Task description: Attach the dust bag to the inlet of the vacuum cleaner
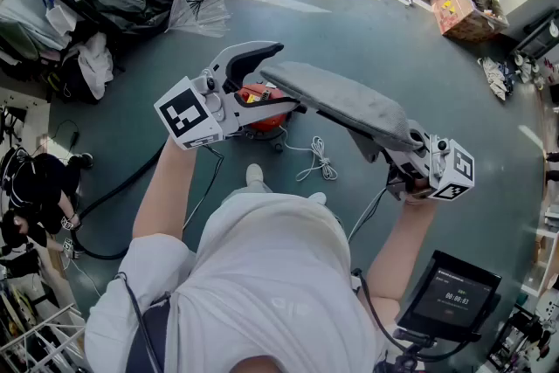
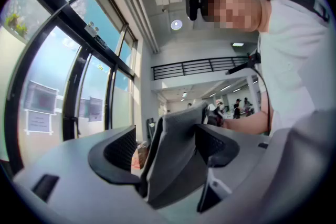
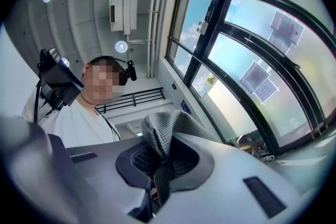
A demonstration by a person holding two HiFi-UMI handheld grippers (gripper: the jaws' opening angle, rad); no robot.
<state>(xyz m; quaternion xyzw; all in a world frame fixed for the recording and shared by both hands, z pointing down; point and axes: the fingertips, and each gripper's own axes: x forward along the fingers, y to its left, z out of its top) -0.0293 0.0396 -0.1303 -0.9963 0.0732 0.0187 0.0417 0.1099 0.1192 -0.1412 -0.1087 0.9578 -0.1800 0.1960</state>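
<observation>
A long grey dust bag (image 1: 341, 100) hangs in the air between my two grippers, above the floor. My left gripper (image 1: 269, 79) holds its left end. In the left gripper view the bag's stiff grey end (image 2: 176, 160) stands between the jaws of that gripper (image 2: 168, 149), tight against the right pad. My right gripper (image 1: 391, 151) is shut on the bag's other end, and the right gripper view shows grey mesh fabric (image 3: 168, 128) pinched in that gripper (image 3: 160, 162). The red vacuum cleaner (image 1: 262, 111) sits on the floor below the left gripper, partly hidden by it.
A black hose (image 1: 122, 188) runs left from the vacuum cleaner and a white cord (image 1: 319, 160) lies coiled beside it. Clothes and bags (image 1: 87, 65) are piled at the left. A box (image 1: 463, 9) stands at the far right, and a screen (image 1: 454, 297) at the lower right.
</observation>
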